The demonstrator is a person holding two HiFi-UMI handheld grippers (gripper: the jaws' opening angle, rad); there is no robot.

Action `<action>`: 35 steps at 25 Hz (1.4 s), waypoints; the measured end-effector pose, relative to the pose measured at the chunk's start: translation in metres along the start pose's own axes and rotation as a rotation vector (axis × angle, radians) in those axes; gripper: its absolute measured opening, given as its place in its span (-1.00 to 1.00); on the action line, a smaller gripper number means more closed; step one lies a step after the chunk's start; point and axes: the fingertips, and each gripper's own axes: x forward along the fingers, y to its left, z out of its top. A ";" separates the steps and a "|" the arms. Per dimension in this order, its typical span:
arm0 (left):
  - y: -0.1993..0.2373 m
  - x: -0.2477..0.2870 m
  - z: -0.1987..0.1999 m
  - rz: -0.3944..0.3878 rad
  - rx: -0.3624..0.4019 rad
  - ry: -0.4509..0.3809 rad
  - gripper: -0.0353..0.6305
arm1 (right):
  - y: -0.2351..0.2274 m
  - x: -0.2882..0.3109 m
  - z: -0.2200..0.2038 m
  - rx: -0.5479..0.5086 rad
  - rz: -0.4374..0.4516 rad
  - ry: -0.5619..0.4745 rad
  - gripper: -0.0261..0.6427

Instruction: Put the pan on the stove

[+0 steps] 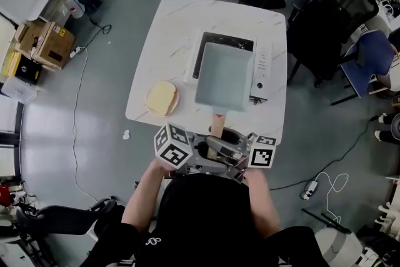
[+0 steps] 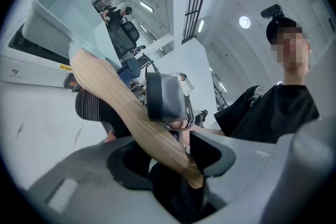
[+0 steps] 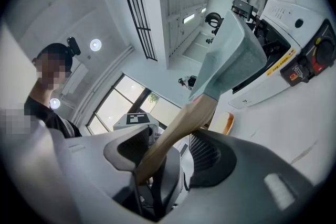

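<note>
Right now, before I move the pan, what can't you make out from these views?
- Contact between the pan and the stove: in the head view the pan covers the cooktop, so I cannot tell whether they touch.
- Stove panel markings: too small in the head view.
- Yellow item on the table: too small to identify in the head view. In the right gripper view it is partly hidden behind the handle.

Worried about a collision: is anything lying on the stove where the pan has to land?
Nothing visible does: the pan is over the stove, and the part of its black top that shows is bare.
</note>
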 end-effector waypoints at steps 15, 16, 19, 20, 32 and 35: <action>0.043 -0.026 0.037 -0.051 -0.031 0.021 -0.25 | -0.043 0.024 0.043 0.031 -0.058 -0.024 -0.19; 0.046 -0.027 0.039 -0.055 -0.033 0.026 -0.25 | -0.046 0.024 0.046 0.034 -0.064 -0.027 -0.19; 0.054 -0.031 0.047 -0.066 -0.039 0.028 -0.25 | -0.055 0.028 0.054 0.041 -0.074 -0.033 -0.19; 0.057 -0.032 0.049 -0.068 -0.040 0.027 -0.25 | -0.058 0.029 0.057 0.043 -0.075 -0.033 -0.19; 0.085 -0.042 0.067 -0.073 -0.066 0.032 -0.25 | -0.086 0.040 0.078 0.069 -0.086 -0.037 -0.19; 0.091 -0.043 0.069 -0.078 -0.073 0.031 -0.25 | -0.091 0.041 0.080 0.076 -0.092 -0.034 -0.19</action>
